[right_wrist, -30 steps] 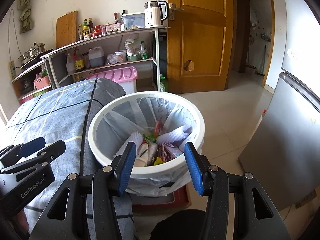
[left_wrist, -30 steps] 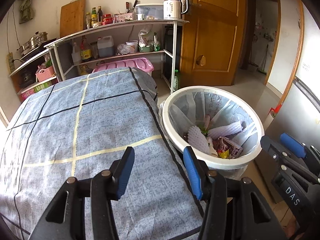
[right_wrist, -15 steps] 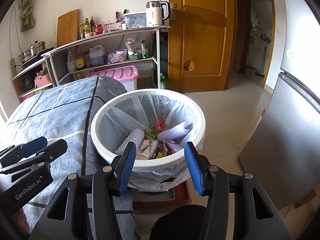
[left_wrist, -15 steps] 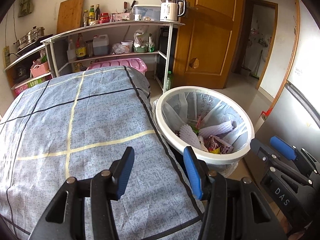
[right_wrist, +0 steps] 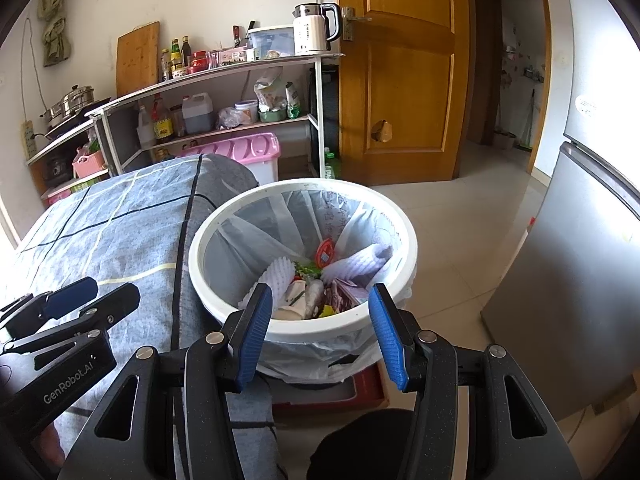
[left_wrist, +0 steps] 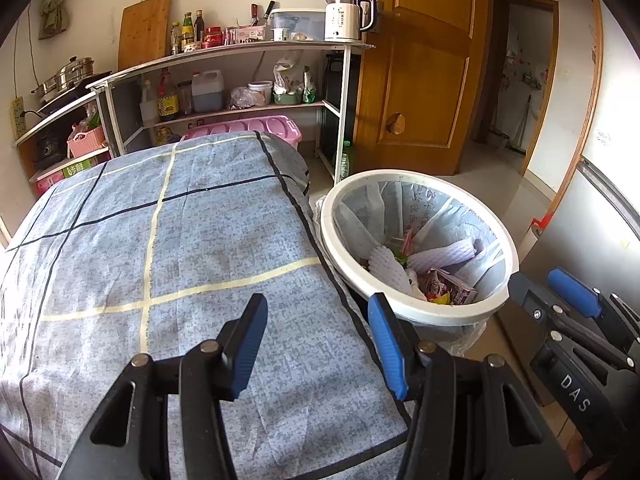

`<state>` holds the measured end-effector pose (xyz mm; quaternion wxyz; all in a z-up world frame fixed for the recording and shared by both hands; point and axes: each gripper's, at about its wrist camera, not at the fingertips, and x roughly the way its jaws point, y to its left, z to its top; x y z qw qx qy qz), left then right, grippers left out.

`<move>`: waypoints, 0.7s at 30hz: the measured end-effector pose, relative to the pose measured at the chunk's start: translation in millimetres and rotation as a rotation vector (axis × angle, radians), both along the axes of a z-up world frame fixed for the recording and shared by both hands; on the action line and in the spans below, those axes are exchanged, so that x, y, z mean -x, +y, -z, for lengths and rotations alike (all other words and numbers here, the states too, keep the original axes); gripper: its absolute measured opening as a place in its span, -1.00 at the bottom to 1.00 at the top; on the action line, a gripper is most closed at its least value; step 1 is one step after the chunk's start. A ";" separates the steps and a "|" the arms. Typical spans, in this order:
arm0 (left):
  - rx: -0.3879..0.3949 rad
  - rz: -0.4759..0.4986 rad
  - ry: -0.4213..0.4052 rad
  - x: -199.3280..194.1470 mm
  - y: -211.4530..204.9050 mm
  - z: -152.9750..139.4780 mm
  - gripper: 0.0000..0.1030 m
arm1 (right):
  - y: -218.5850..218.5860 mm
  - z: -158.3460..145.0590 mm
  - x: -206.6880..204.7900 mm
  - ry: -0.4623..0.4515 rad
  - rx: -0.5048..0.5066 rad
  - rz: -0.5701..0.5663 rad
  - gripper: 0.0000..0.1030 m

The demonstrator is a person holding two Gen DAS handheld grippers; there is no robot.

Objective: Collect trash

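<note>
A white trash bin (left_wrist: pixel 412 314) lined with a clear bag stands on the floor right of the table; it also shows in the right wrist view (right_wrist: pixel 320 330). Inside lie foam fruit nets (right_wrist: pixel 276 276), wrappers (left_wrist: pixel 450 288) and a red lid (right_wrist: pixel 326 251). My left gripper (left_wrist: pixel 318 340) is open and empty above the blue checked tablecloth (left_wrist: pixel 160 248), near its right edge. My right gripper (right_wrist: pixel 318 338) is open and empty, just above the bin's near rim. Each gripper shows at the edge of the other's view.
A metal shelf rack (left_wrist: pixel 240 76) with bottles, jars and a white kettle (left_wrist: pixel 346 20) stands behind the table. A pink lidded box (right_wrist: pixel 244 148) sits under it. A wooden door (right_wrist: pixel 400 80) is behind the bin, a grey fridge (right_wrist: pixel 580 300) to the right.
Both grippers have drawn back and risen slightly; the bin now sits farther away in both views. Both stay open and empty.
</note>
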<state>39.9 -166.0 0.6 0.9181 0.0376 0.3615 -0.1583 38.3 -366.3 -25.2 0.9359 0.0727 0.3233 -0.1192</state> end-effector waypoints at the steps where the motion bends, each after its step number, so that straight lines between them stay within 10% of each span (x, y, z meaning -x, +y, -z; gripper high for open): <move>1: -0.002 -0.003 -0.003 0.1 0.4 -0.4 0.06 | 0.1 0.0 0.0 0.001 -0.001 -0.001 -0.01; 21: -0.021 -0.022 -0.020 1.8 -0.1 -2.3 0.06 | 2.4 -0.9 3.4 -0.007 -0.008 -0.002 0.00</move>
